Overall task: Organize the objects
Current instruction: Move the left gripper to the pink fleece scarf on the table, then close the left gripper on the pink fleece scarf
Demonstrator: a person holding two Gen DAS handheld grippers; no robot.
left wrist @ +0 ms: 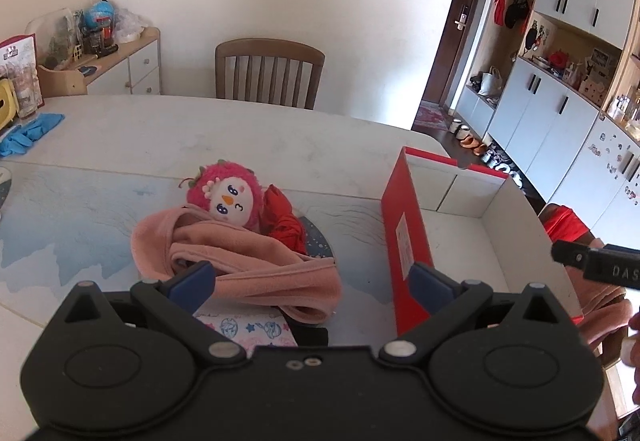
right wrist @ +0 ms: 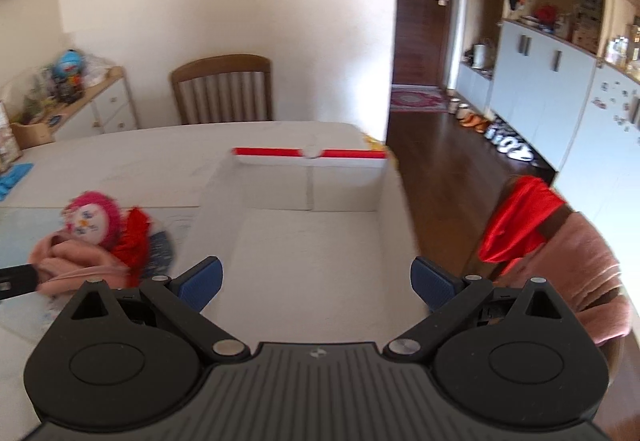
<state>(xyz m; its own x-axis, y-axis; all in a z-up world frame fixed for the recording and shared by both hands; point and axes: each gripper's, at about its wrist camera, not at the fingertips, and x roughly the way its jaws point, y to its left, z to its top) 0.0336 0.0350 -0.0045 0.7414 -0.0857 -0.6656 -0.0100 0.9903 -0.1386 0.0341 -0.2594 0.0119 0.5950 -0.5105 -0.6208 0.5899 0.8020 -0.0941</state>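
Observation:
A pink plush doll lies on the table mat, with a pink cloth bundled in front of it and a red cloth beside it. A patterned item lies under the cloth. My left gripper is open, hovering just before the pink cloth. An open red box with a white inside stands to the right. My right gripper is open and empty above the box's inside. The doll and the pink cloth show at the left of the right wrist view.
A wooden chair stands behind the white table. Blue gloves lie at the far left. A second chair with red and pink cloths stands right of the table. Cabinets line the right wall.

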